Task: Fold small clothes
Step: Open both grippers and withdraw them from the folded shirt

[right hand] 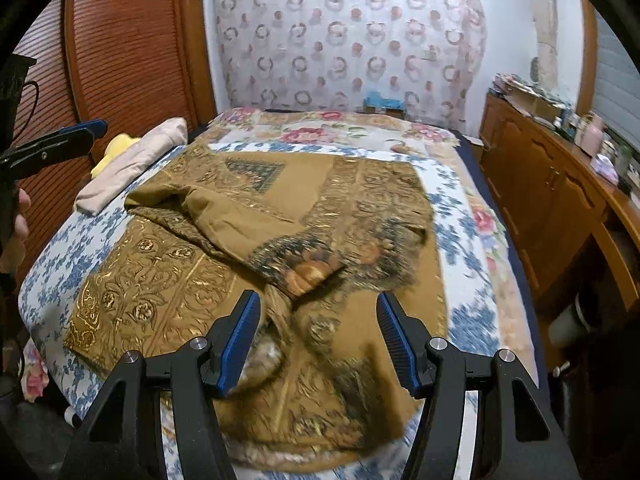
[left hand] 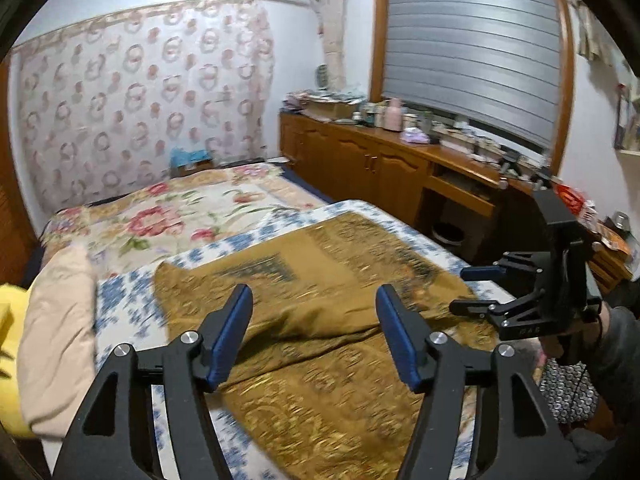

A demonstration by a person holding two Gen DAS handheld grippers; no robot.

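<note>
1. Nearest in the left wrist view: left gripper (left hand: 314,332), blue-padded jaws spread wide, nothing pinched between them, poised over the brown patterned garment (left hand: 320,288).
2. Nearest in the right wrist view: right gripper (right hand: 318,338), jaws likewise wide apart, no fabric clamped; bunched folds of the garment lying below and between the pads, contact not clear.
3. Seen again from the left wrist view: right gripper at the right edge, fingers apart, gripped by a hand (left hand: 616,344) in a dark sleeve, close above the garment's right side.
4. Seen from the right wrist view: a left gripper finger poking in at the left edge, well apart from the garment.
5. Garment spread across the middle of the bed (right hand: 472,320) on a blue-and-white floral sheet (right hand: 60,264); gold-printed panel flat at the near left, a flap folded over the centre, rumpled near the right gripper.
6. Left of the garment: folded beige cloth (right hand: 132,164), a yellow item (right hand: 114,150) just behind it.
7. Further back: pink-flowered quilt (right hand: 340,130) over the far half of the bed.
8. Farthest: ring-patterned curtain (right hand: 348,36), wooden sideboard (left hand: 384,164) with clutter along the right wall, slatted wooden door (right hand: 124,40) on the left.
</note>
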